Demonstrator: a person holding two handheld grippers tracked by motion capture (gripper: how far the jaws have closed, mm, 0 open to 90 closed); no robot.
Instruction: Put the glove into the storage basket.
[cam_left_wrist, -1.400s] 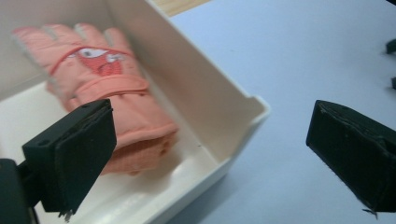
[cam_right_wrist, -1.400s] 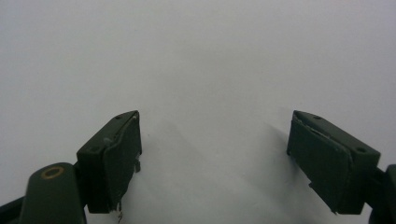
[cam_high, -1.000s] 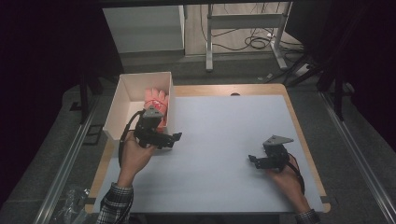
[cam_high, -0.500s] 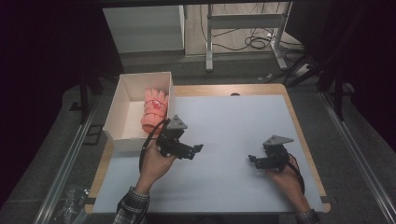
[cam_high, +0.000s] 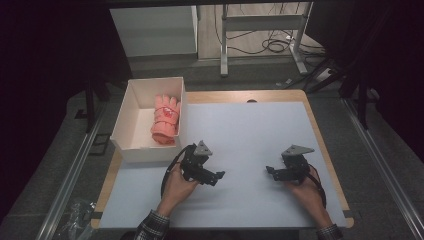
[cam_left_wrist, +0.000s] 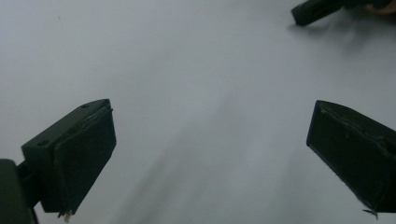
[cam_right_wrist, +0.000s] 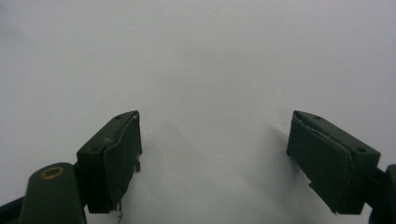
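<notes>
The worktop (cam_high: 250, 130) carries a pale sheet with a wooden border showing along its far, left and right edges in the high view. Most of that sheet lies bare, with wide open room between the two tools and out toward the far edge. At the worktop's far-left corner sits a white box (cam_high: 131, 117), open on top, and inside it, against its right wall, lies a pink glove (cam_high: 165, 120); the high view takes these in, while the gripper views look on plain pale surface.

The left tool (cam_high: 214, 176) is held over the sheet just right of the box's near corner, well apart from the glove. In the left gripper view its jaws stand wide apart with nothing between them, and the tip of the other tool (cam_left_wrist: 314, 10) shows at the top right. The right tool (cam_high: 271, 171) sits near the right border, pointing left. The right gripper view shows its jaws spread and empty, low over the surface.
</notes>
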